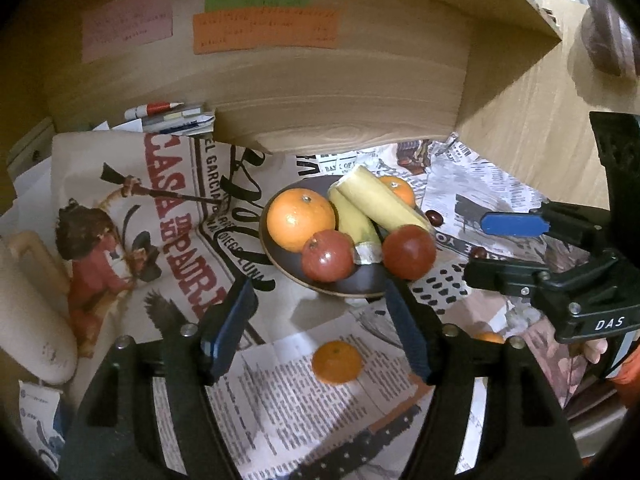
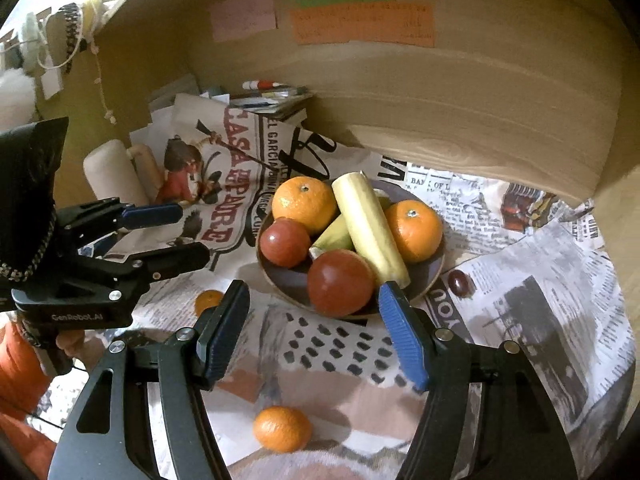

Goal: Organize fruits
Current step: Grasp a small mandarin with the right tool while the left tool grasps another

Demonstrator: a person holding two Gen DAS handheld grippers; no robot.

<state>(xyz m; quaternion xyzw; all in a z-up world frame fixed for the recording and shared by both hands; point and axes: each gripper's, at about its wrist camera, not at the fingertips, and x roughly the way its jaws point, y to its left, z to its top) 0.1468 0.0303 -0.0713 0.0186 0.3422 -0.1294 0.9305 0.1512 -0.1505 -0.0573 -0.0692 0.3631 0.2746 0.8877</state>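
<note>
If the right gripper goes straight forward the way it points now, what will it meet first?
Probably the front red fruit on the dark plate: it lies centred beyond the open right gripper. Depth is unclear, so the downward-tilted fingers might meet the newspaper before the plate.

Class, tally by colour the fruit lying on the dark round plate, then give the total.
Orange round fruits: 2
Pale yellow bananas: 2
Red round fruits: 2
Total on the dark round plate: 6
</note>
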